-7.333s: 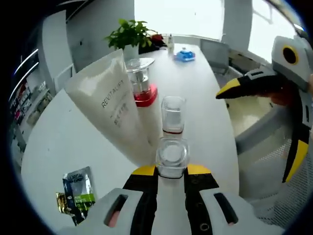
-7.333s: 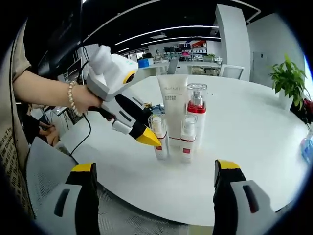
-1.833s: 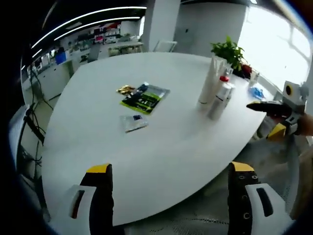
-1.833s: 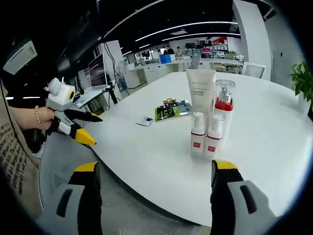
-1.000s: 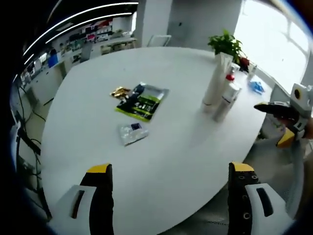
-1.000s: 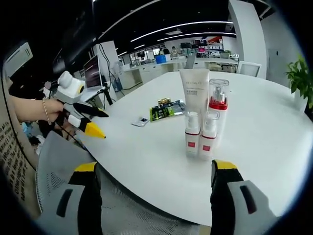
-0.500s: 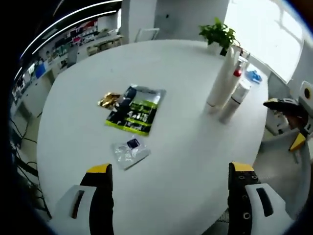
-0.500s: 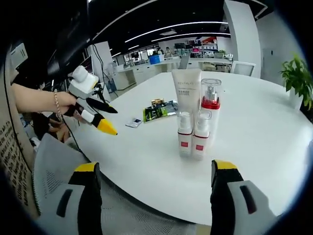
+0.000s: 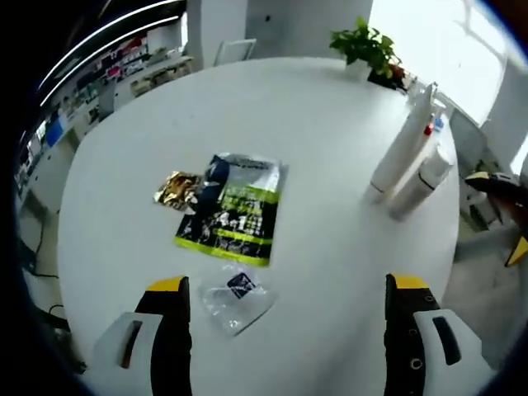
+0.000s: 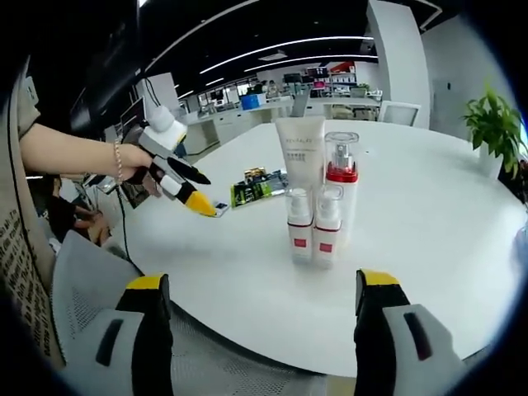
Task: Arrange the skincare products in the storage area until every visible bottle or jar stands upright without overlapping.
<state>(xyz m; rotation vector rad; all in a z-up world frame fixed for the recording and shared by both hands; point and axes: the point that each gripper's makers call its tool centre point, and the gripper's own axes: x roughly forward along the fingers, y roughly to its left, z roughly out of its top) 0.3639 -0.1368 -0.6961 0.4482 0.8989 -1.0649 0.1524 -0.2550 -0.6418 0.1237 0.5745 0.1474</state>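
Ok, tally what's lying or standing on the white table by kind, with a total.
Standing tube: 1
Tall red-collared pump bottle: 1
Small bottles with red labels: 2
Flat sachets and packets, green-black, gold, small clear: 3
Potted plant: 1
Total: 8

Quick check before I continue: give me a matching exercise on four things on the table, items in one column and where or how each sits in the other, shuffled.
Items:
1. white tube
2. green and black sachet
3. small clear sachet
4. potted plant

Place or state:
A. lying flat between the left hand-held gripper's jaws
B. standing upright behind the bottles
C. at the table's far edge
D. lying flat beside a gold sachet

Pairs: 1-B, 2-D, 3-A, 4-C
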